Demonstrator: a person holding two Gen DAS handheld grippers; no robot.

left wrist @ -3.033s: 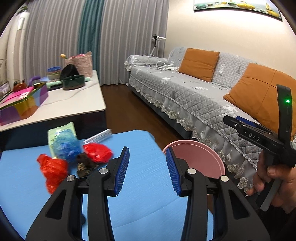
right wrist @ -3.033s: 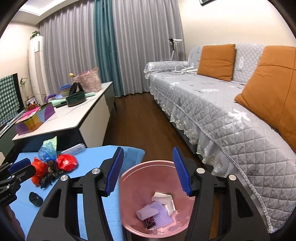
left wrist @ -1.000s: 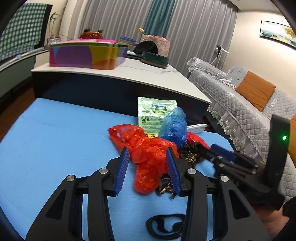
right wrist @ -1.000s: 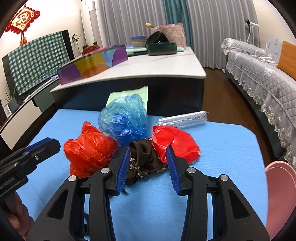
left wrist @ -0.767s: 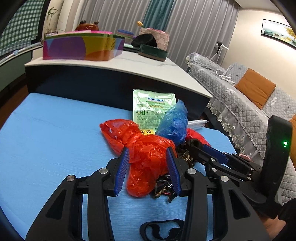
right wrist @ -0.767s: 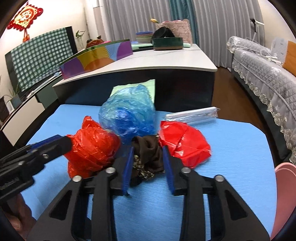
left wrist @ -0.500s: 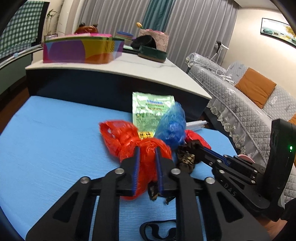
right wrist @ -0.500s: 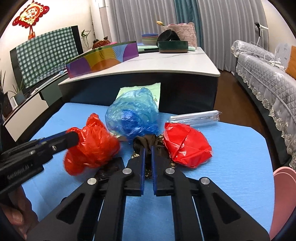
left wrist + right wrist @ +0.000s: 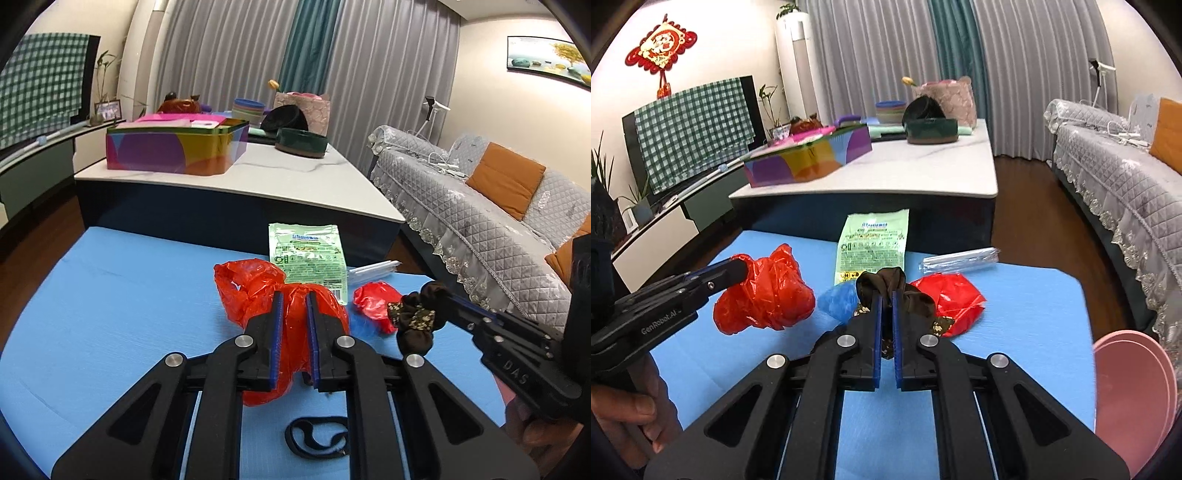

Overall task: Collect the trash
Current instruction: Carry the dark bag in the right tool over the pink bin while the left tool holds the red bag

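Observation:
My left gripper [image 9: 294,295] is shut on a crumpled red plastic bag [image 9: 258,288] and holds it just above the blue table [image 9: 110,314]; the bag also shows in the right wrist view [image 9: 764,295]. My right gripper [image 9: 885,293] is shut on a brown patterned cloth scrap [image 9: 886,282], lifted off the table, and seen from the left wrist view [image 9: 413,317]. A second red bag [image 9: 945,295], a blue plastic bag [image 9: 838,301], a green packet [image 9: 873,243] and a clear wrapper [image 9: 960,258] lie on the table. The pink bin [image 9: 1134,398] stands at the table's right edge.
A black band [image 9: 317,437] lies on the blue table near me. Behind it stands a white-topped counter [image 9: 258,177] with a colourful box [image 9: 173,147] and bowls. A grey sofa [image 9: 480,221] runs along the right.
Both grippers closed, the left on the red bag and the right on the brown cloth, and lifted them. The blue bag dropped lower beside the pile.

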